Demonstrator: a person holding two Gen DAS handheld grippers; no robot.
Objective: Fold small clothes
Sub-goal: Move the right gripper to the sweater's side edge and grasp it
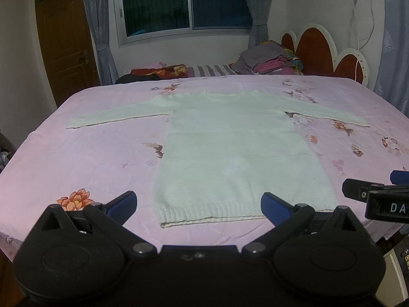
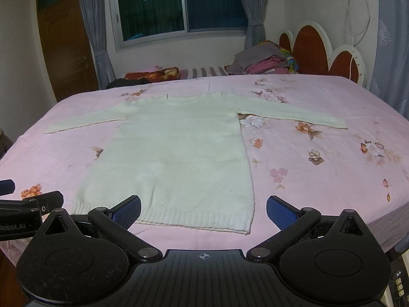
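A pale white knitted sweater [image 1: 230,148] lies flat on the pink floral bedsheet [image 1: 89,158], both sleeves spread out sideways, its ribbed hem nearest me. It also shows in the right wrist view [image 2: 179,158]. My left gripper [image 1: 199,204] is open and empty, hovering just before the hem. My right gripper [image 2: 203,211] is open and empty, near the hem's right corner. The right gripper also shows at the right edge of the left wrist view [image 1: 370,194], and the left gripper at the left edge of the right wrist view [image 2: 30,199].
A pile of folded clothes [image 1: 268,58] sits at the far side by the red and white headboard [image 1: 322,48]. A dark red cloth [image 1: 158,71] and a striped one [image 1: 209,70] lie at the far edge. A wooden door [image 1: 64,41] and a window are behind.
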